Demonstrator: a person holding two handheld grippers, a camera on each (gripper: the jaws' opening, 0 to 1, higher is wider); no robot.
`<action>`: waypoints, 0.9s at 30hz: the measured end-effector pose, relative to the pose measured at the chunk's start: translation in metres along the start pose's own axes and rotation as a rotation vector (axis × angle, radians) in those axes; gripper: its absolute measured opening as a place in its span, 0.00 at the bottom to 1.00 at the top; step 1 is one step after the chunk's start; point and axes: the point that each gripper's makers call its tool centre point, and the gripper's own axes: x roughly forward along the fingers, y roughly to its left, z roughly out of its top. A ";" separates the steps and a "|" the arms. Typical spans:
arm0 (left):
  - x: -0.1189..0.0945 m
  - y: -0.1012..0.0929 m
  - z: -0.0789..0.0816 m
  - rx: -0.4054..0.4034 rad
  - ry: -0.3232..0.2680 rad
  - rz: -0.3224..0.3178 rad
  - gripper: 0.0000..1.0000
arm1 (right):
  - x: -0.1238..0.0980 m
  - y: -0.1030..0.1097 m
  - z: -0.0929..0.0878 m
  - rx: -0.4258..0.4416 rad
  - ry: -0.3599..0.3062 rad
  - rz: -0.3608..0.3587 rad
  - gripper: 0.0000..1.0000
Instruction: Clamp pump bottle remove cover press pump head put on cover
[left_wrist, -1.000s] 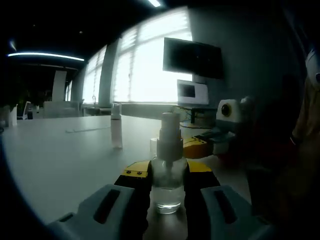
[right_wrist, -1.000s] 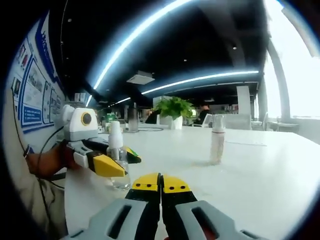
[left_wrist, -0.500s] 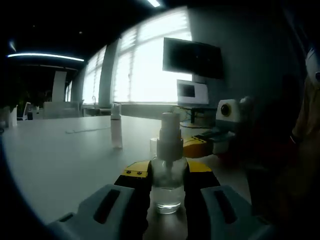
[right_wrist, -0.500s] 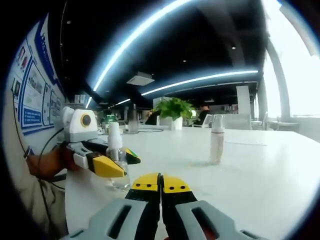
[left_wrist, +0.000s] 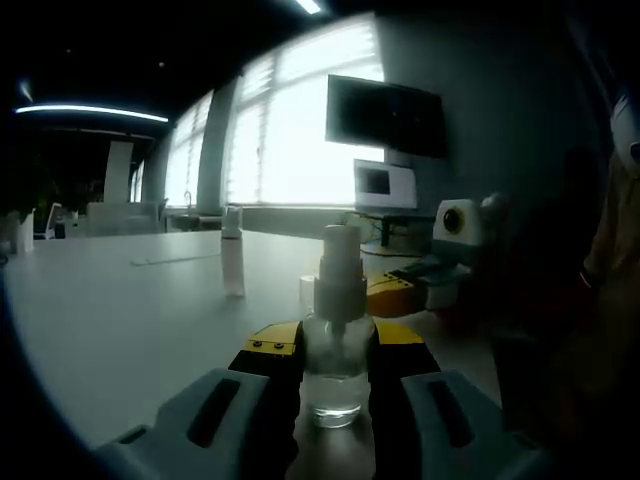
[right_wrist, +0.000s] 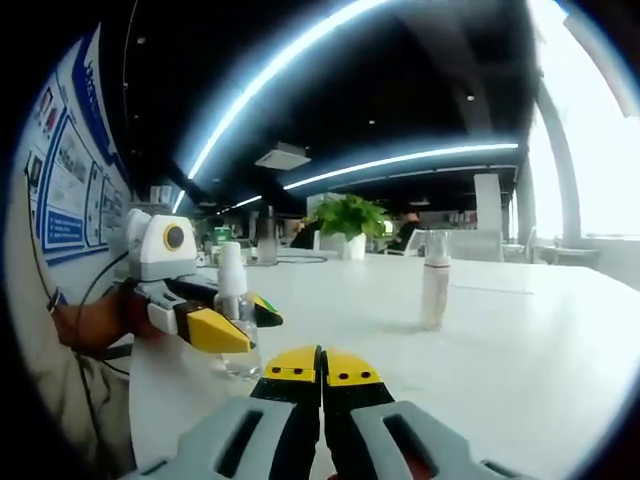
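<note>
Clear pump bottle (left_wrist: 334, 372) standing near table (left_wrist: 120, 320) edge, being clamped by left gripper (left_wrist: 335, 350). Right gripper (right_wrist: 321, 372) hovering clenched, empty (cover already off?). Likely needing pump head (left_wrist: 340, 262) pressed next.

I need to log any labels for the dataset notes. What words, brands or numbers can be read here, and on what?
None can be read.
Blue wall posters: print too small and blurred.
Clamped pump bottle: clear, no label visible.
Tall bottle on the table: no legible label.
</note>
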 end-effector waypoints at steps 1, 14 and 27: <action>0.000 0.000 0.000 0.000 0.000 0.000 0.16 | 0.000 0.000 0.000 0.001 0.000 0.000 0.00; 0.000 0.000 0.000 0.001 0.000 -0.001 0.16 | -0.001 0.000 0.001 0.001 -0.006 0.008 0.00; 0.000 0.000 0.000 0.004 0.000 0.000 0.16 | -0.002 0.000 0.003 0.017 -0.015 0.005 0.00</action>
